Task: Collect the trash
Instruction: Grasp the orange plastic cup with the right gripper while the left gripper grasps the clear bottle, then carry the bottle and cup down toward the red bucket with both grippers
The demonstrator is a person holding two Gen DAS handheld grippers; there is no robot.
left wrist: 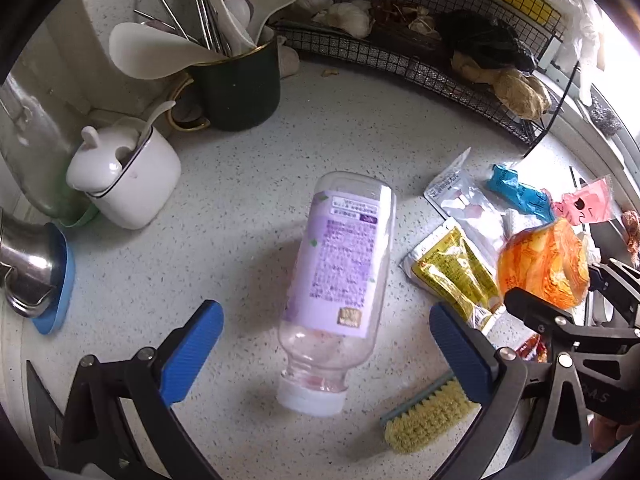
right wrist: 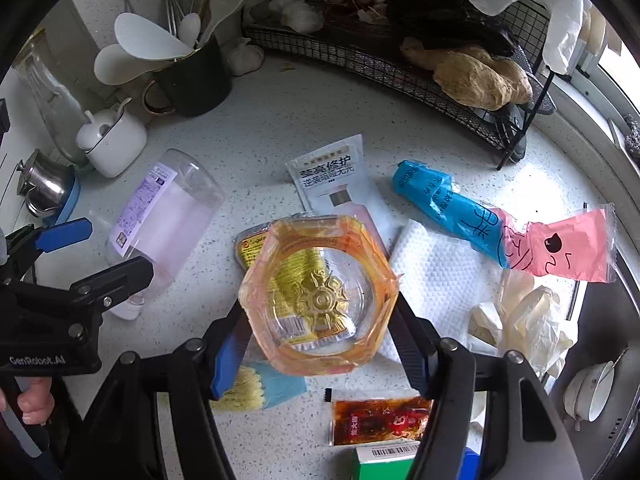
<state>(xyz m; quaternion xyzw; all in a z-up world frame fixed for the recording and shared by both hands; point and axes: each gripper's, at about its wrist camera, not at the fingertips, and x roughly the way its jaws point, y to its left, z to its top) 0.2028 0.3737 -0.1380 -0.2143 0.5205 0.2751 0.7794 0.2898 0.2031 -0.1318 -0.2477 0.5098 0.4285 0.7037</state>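
A: Plastic bottle (left wrist: 336, 292) lies flat on the counter (left wrist: 240, 168), between the left gripper (left wrist: 326, 354)'s spread, empty jaws; cap nearest the gripper, base pointing away; long axis runs along its reach.

B: Right gripper (right wrist: 316, 344) is clamped on the orange cup (right wrist: 318, 294), lifted over the wrappers; left is nearer the bottle.

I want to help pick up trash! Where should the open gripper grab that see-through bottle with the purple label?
Probably across the bottle's labelled middle, coming straight down. It lies on its side on the counter, white cap nearest the camera, and the left gripper already has an open finger on either side.
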